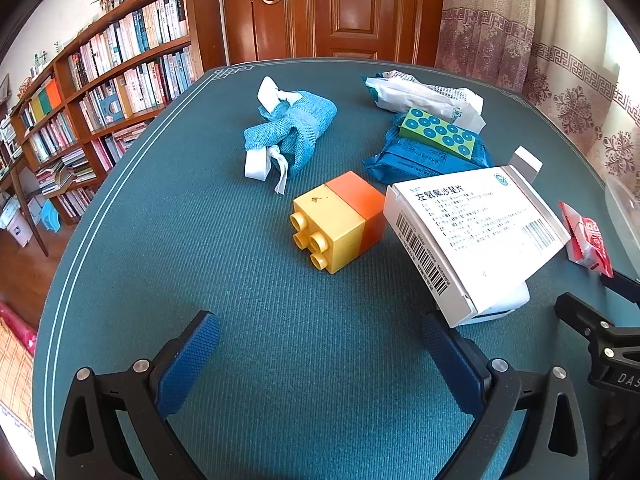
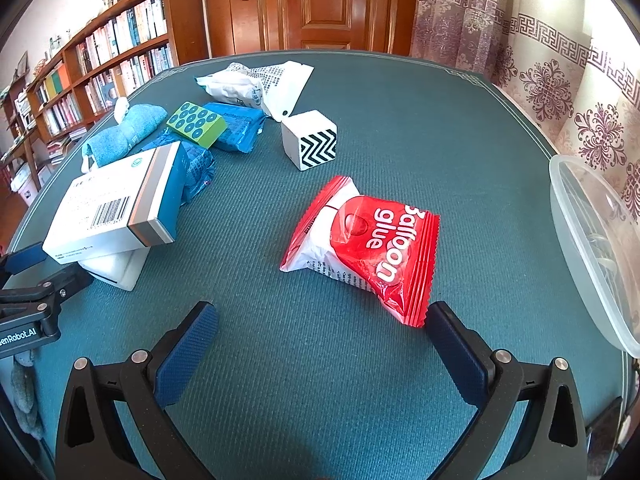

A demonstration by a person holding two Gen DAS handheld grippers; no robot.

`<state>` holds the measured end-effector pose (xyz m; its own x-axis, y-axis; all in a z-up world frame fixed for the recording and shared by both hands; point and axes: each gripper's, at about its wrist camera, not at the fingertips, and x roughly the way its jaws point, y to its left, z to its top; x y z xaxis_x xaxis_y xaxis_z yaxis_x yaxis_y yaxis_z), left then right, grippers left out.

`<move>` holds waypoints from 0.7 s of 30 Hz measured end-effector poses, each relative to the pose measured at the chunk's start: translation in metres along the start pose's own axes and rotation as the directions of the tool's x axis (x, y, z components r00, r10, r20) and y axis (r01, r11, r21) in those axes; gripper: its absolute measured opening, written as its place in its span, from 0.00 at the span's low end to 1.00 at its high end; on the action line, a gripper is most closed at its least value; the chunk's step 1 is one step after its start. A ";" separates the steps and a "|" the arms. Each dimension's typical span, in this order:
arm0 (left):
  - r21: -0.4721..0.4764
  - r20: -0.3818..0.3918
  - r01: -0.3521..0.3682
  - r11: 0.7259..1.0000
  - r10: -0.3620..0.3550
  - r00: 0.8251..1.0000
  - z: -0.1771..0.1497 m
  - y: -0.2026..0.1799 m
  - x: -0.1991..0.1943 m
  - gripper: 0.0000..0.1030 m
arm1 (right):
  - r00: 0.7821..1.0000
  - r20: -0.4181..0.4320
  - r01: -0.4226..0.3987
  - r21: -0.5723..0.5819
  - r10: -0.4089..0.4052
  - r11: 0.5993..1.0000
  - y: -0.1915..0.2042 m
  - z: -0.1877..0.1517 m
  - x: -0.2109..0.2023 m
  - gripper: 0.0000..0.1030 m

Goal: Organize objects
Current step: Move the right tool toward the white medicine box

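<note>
Over the green table (image 1: 200,240), left tool (image 1: 320,334) spread, empty; right tool (image 2: 322,322) likewise

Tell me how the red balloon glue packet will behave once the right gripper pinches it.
The balloon glue packet looks like thin, glossy, wrinkled film, so it will probably crumple and may slip between the pads. It looks puffy, so likely light for its size. Lying flat, it should slide on the green table mat rather than roll.

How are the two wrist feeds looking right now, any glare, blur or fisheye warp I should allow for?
Left wrist: sharp and daylit; strong barrel warp bends the bookshelf and table edge, dark corners; the medicine box is bright white, print still readable. Right wrist: equally sharp; glossy highlights on the balloon glue packet, the clear container smeared at the rim, curtain bright.
</note>
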<state>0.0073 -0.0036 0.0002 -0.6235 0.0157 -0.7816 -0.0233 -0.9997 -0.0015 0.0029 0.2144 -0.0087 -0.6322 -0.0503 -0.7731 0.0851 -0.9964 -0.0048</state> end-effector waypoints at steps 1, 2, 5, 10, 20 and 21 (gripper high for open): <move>-0.001 0.001 0.004 1.000 -0.004 1.000 0.000 0.000 -0.001 1.00 | 1.000 0.004 -0.013 0.006 0.013 1.000 -0.002 0.000 -0.001 1.00; -0.003 0.002 0.008 1.000 -0.008 1.000 -0.001 0.001 -0.001 1.00 | 1.000 0.009 -0.029 0.014 0.029 0.999 -0.004 -0.001 -0.002 1.00; -0.013 0.007 0.025 1.000 -0.024 1.000 0.000 0.002 -0.002 1.00 | 0.996 0.031 -0.090 0.050 0.088 0.995 -0.013 -0.003 -0.007 1.00; -0.044 0.019 0.068 0.997 -0.067 0.998 0.001 0.009 -0.006 1.00 | 0.991 0.034 -0.129 0.073 0.126 0.989 -0.019 -0.001 -0.010 1.00; -0.090 0.072 0.124 0.988 -0.118 0.990 0.000 0.019 -0.016 1.00 | 0.994 0.073 -0.085 0.104 0.078 0.991 -0.036 0.019 -0.015 0.85; -0.094 0.080 0.130 0.987 -0.123 0.989 0.000 0.020 -0.017 1.00 | 0.994 0.080 -0.083 0.106 0.075 0.991 -0.039 0.020 -0.018 0.85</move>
<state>0.0175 -0.0242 0.0138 -0.6764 0.1396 -0.7232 -0.0305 -0.9863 -0.1619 -0.0045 0.2523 0.0177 -0.6838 -0.1301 -0.7180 0.0553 -0.9904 0.1268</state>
